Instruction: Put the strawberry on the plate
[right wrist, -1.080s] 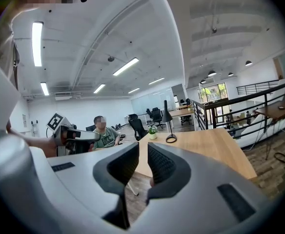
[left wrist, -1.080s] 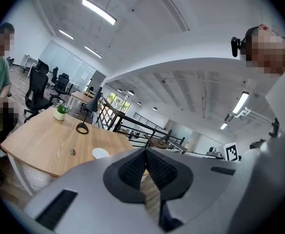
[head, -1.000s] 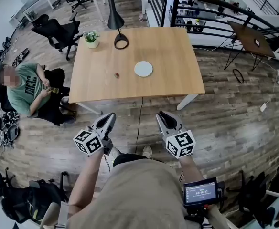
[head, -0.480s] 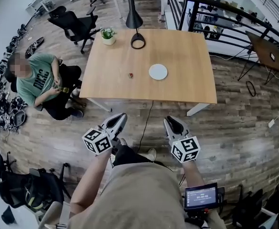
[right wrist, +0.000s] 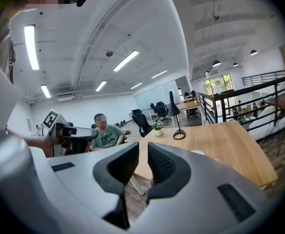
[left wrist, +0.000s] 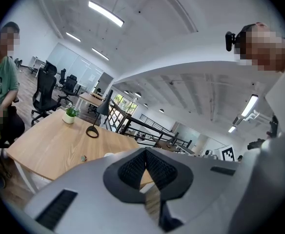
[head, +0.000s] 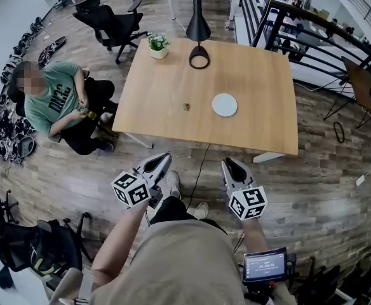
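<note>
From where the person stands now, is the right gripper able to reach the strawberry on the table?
Probably not yet: the right gripper hangs short of the table edge, with floor between; nothing blocks the strawberry.

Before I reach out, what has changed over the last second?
The left claw and right claw have advanced toward the light wooden table, which now looks nearer. Nothing was gripped or released: both stay shut and empty, short of the table. The small red strawberry still lies left of the round white plate.
</note>
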The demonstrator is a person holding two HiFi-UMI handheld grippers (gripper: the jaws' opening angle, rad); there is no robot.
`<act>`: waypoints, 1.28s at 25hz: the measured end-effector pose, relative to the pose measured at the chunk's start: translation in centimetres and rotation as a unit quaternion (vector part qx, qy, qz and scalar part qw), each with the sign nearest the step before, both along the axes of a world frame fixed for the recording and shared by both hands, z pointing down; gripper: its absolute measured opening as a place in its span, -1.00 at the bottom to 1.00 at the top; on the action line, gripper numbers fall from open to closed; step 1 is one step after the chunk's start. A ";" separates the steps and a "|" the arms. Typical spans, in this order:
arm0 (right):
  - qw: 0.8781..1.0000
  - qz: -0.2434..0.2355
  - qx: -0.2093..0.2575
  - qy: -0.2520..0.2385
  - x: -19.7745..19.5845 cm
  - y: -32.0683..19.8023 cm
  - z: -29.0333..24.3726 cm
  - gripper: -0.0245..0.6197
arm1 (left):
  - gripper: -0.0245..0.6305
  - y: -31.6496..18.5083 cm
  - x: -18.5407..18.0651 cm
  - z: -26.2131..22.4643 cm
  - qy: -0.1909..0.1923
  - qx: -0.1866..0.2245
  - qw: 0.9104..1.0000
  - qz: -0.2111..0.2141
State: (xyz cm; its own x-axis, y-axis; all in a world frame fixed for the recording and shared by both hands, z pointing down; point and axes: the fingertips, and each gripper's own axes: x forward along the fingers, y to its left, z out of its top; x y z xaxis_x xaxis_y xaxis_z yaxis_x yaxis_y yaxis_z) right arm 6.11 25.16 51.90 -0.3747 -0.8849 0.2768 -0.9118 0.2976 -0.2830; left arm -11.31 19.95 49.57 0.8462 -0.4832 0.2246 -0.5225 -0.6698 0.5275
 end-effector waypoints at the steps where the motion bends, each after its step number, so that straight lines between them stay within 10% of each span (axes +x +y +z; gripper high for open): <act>1: 1.000 0.000 -0.002 0.001 -0.4 -0.7 0.1 -0.81 | -0.92 -0.9 -0.4 0.1 0.000 -0.001 1.000 0.000; 32: 0.996 0.063 -0.037 0.044 -6.7 -22.6 0.9 -0.81 | -0.92 -23.0 -7.3 4.4 -0.005 -0.014 0.997 0.074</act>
State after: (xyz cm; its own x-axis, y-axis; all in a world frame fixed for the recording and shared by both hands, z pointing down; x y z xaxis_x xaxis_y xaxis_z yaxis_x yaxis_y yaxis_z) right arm -0.59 2.56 52.77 -0.2335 -0.8993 0.3698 -0.9628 0.1606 -0.2173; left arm -18.59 -3.09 53.98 0.9056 -0.3467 0.2443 -0.4240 -0.7256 0.5420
